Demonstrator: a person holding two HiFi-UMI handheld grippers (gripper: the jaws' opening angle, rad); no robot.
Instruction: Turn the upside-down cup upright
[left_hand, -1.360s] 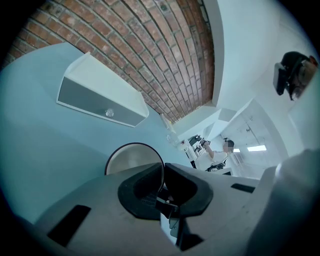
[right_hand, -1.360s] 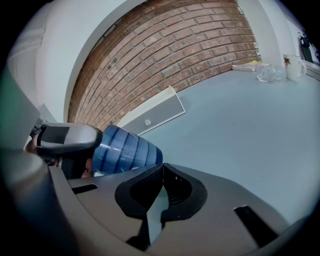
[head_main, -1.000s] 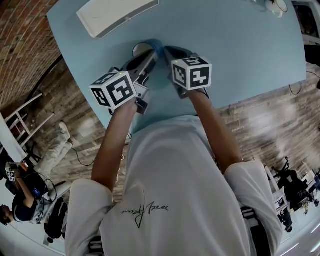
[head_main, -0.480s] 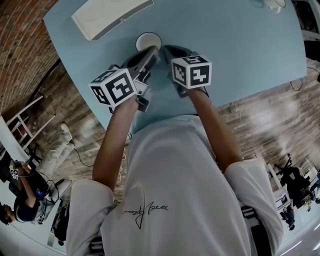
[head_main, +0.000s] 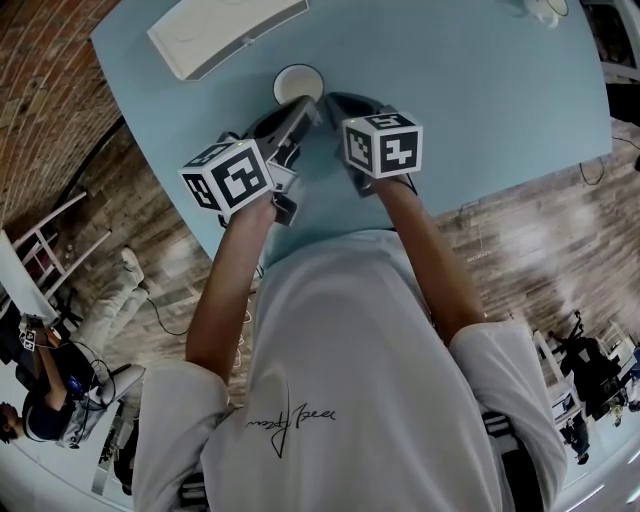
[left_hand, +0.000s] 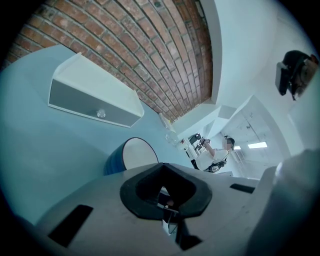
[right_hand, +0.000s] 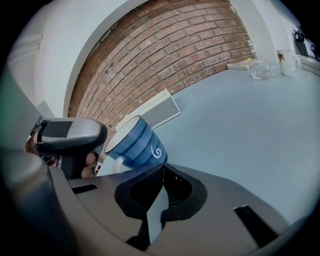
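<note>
blue cup (head_main: 298, 85) with white swirl, mouth up on desk (head_main: 480, 90), white box (head_main: 225, 30) near cup, left hand-held gripper (head_main: 308, 106) and right hand-held gripper (head_main: 335, 98) both pressed together, tips just beside cup, script on shirt (head_main: 350, 340) unreadable

white drawer unit (head_main: 225, 30): on blue table (head_main: 480, 90) | far corner: mug (right_hand: 288, 61), perhaps glassware (right_hand: 260, 70)

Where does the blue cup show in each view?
Head view: blue cup at top centre, its white inside showing.
Left gripper view: cup just left of centre.
Right gripper view: cup left of centre.
Shared landmark: white box behind the cup.
</note>
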